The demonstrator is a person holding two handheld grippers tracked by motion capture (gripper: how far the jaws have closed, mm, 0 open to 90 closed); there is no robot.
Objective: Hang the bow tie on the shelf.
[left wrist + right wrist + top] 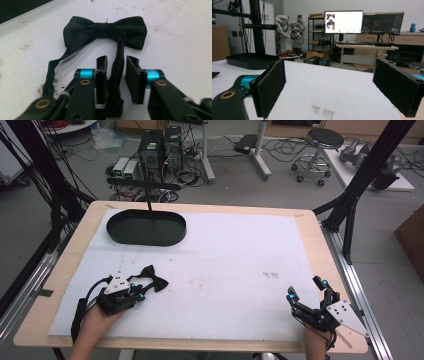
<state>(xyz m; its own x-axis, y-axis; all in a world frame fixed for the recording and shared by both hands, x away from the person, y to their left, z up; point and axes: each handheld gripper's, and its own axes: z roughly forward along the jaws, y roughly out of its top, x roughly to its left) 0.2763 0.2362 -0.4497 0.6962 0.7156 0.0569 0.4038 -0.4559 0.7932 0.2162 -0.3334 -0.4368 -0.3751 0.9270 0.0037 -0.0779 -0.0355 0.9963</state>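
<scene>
Near table's left front, my left gripper (116, 75) sits low on white mat (235, 270), jaws partly apart, bow tie (105, 31) strap (117, 67) running between them; cannot tell if pads touch it. Bow itself lies flat just beyond jaw tips, second strap end trailing off to one side. My right gripper (307, 295), at right front corner, jaws wide apart, holds nothing. Black oval tray (146, 227) well beyond bow tie, at far left.
</scene>
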